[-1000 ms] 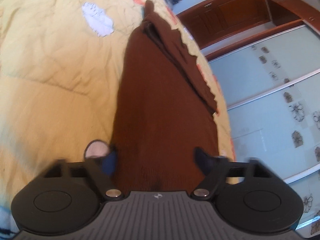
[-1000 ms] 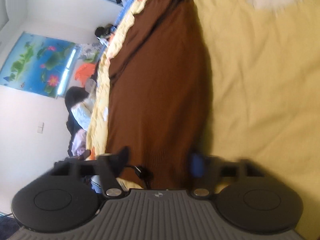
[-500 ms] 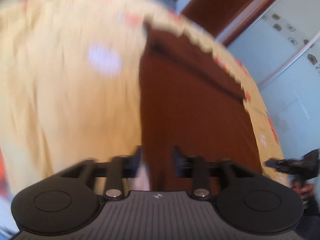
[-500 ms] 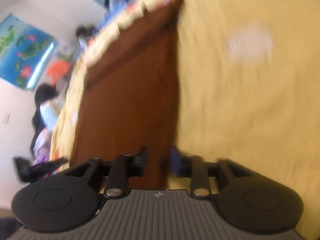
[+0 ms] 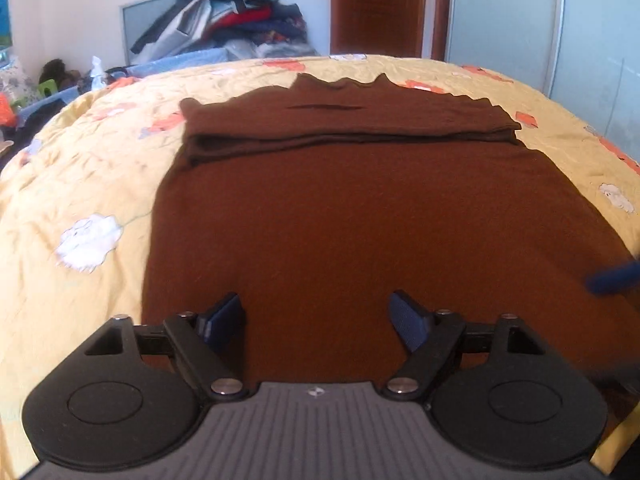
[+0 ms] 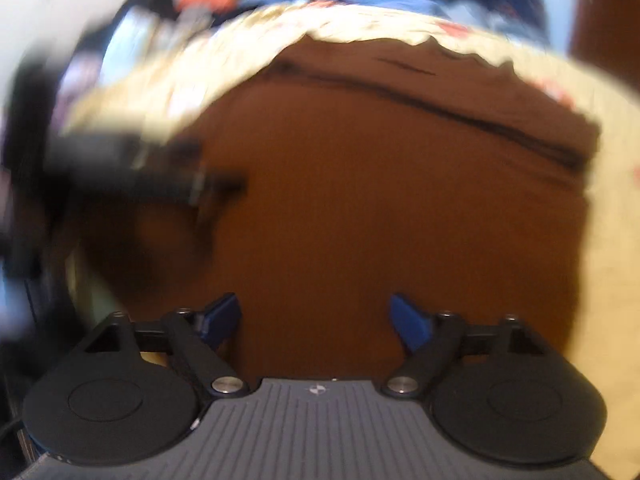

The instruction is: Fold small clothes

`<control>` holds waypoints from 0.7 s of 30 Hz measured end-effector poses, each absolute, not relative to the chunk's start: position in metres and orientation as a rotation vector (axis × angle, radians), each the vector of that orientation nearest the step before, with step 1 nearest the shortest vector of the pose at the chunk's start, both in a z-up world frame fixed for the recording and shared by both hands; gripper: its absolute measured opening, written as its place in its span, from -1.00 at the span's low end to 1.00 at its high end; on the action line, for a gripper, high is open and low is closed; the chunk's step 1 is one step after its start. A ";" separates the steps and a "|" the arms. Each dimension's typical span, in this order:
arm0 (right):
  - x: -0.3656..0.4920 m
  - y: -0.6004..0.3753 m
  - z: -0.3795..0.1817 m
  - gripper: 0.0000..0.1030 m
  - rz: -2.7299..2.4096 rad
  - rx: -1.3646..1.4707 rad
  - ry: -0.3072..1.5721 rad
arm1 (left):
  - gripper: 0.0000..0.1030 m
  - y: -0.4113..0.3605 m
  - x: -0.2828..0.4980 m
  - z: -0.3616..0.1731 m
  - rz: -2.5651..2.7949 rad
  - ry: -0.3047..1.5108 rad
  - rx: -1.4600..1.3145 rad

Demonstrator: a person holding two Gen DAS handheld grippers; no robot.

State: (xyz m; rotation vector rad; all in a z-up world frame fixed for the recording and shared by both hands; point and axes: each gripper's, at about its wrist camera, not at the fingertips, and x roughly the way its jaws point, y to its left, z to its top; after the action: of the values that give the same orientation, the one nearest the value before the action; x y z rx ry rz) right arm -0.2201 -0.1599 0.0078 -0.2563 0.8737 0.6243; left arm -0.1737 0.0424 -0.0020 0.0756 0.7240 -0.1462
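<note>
While we are looking along the left tool, its blue pads are standing wide apart, having just been opening, with nothing clamped between them; only the brown sweater is lying below the gap. Far left, the yellow bedspread is curving out of the picture, and a white cloud patch is sitting just beside the sweater's left edge. Behind the bed a pile of clothes is leaning against the wall, partly cut off at the top. The sweater is lying flat across the middle of the bed, its far part folded into a band, its near hem hidden behind the tool's body. We are seeing open bedspread on both sides of it and a narrower strip beyond its collar. At the right edge a blue blur is poking in; we are reading it as one finger of the other tool, mostly cut off.

Looking through the right wrist camera, everything is smeared. The right tool is likewise gaping, its jaws having just been opening, holding nothing, above the sweater. A dark blurred shape is crossing from the left; we cannot tell what it is. The bedspread is showing bare at the right.
</note>
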 end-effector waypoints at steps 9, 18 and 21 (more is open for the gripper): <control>-0.314 -0.299 0.045 0.62 0.294 -0.224 1.097 | 0.68 0.048 -0.186 -0.002 -0.170 0.706 0.084; -0.224 -0.310 0.026 0.59 0.433 0.415 1.056 | 0.69 0.087 -0.193 0.022 -0.129 0.758 -0.052; -0.207 -0.320 0.014 0.66 0.482 0.542 1.060 | 0.69 0.127 -0.202 0.023 -0.109 0.808 -0.210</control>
State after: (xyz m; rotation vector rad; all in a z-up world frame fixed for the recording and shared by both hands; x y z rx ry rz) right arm -0.2075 -0.3196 0.0140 0.5420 1.0602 0.4824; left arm -0.2020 0.1270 0.0232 -0.2105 0.8077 -0.1094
